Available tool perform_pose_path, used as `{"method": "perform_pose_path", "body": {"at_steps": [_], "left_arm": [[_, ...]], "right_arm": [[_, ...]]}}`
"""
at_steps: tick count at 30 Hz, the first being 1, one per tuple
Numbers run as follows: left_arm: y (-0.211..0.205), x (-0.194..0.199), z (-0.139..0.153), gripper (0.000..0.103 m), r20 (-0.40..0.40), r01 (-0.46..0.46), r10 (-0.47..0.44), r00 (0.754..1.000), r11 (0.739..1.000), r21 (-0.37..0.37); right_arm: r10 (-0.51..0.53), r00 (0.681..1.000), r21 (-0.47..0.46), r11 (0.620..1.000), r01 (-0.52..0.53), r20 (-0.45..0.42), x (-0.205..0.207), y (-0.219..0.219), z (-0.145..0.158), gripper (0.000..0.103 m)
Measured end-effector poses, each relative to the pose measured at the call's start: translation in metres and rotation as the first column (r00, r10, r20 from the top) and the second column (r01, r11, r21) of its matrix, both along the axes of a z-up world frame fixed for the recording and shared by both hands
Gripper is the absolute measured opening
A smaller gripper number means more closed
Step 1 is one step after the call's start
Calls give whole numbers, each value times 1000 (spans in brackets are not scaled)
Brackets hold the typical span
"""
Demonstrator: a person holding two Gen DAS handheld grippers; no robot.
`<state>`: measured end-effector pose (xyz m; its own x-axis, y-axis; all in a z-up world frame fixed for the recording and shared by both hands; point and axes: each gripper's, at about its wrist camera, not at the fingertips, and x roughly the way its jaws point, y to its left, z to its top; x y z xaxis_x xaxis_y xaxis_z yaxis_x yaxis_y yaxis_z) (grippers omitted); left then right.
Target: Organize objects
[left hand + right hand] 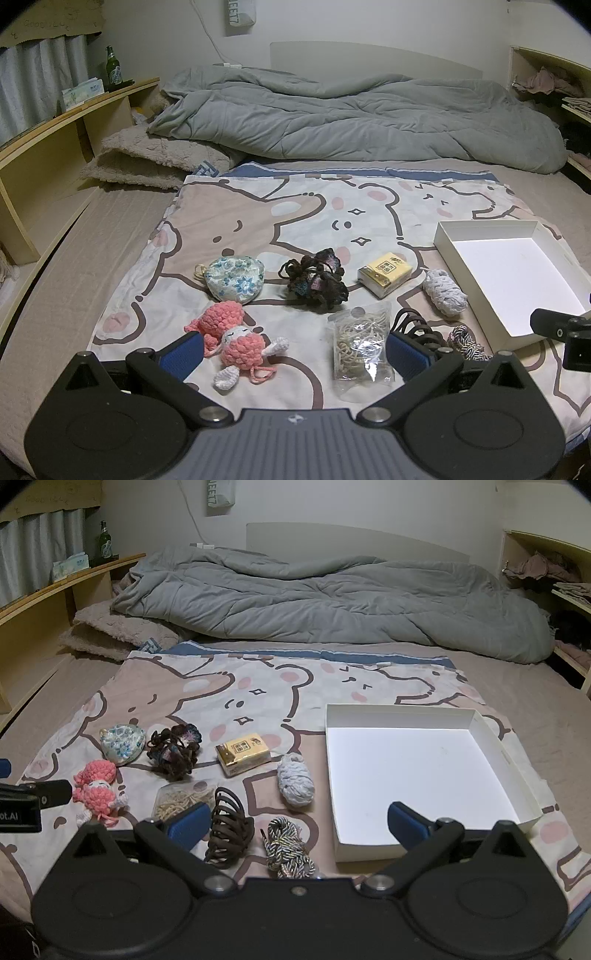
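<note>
Left wrist view: the left gripper (293, 349) gapes wide and empty, with the pink crochet doll (236, 338) and bag of rubber bands (362, 341) just ahead.

Right wrist view: the right gripper (297, 825), equally wide and empty, is nearer the white box (424, 768), with the brown hair claw (229, 829) and braided cord (288, 843) between its fingers.

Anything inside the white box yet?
Nothing: the white box shows a bare white floor. Only its near corner, behind the right gripper's finger, is covered.

A home bedroom: a crumpled grey quilted duvet (351, 114) lies across a bed (74, 266) spread with a cartoon-bear printed sheet (295, 221). Pale wooden shelves (74, 118) line the wall beside grey curtains (40, 81).
</note>
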<state>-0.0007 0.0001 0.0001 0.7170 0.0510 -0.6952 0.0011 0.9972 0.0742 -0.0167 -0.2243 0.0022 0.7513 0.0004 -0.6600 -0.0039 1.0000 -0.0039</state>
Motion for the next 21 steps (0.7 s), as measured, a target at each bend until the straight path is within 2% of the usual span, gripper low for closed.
{"method": "perform_pose_path", "body": {"at_steps": [21], "left_arm": [[-4, 1, -1, 103, -5, 3, -3, 1000, 1000, -11]], "right_arm": [[-4, 1000, -2, 1000, 4, -4, 0, 0, -3, 103]]}}
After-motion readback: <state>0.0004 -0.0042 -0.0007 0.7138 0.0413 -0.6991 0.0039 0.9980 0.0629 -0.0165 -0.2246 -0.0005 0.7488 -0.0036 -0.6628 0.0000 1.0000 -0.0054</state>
